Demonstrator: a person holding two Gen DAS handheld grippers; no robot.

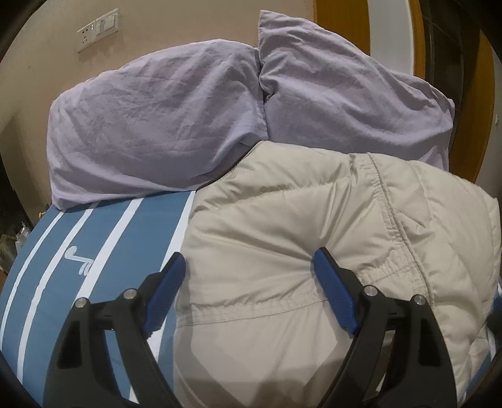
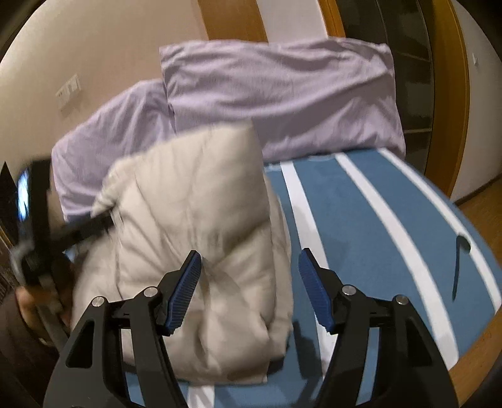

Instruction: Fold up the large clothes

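A beige puffer jacket [image 1: 313, 219] lies folded into a thick bundle on a blue bed cover with white stripes [image 1: 62, 282]. My left gripper [image 1: 248, 266] is open wide over the bundle's left part. Its left pad [image 1: 166, 288] sits at the jacket's edge and its right pad [image 1: 334, 292] dents the padding. In the right wrist view the jacket [image 2: 200, 226] is blurred, and my right gripper [image 2: 248, 266] stands open above its right edge with nothing gripped. The left gripper [image 2: 72, 232] shows there at the far left, against the jacket's side, held by a hand [image 2: 34, 310].
Two lavender pillows [image 1: 150, 125] [image 1: 345, 94] lean against the wall right behind the jacket. The striped cover [image 2: 376, 235] stretches to the right of the bundle to the bed's edge. A wooden door frame [image 2: 451, 94] and wood floor lie beyond. A switch plate [image 1: 97, 28] is on the wall.
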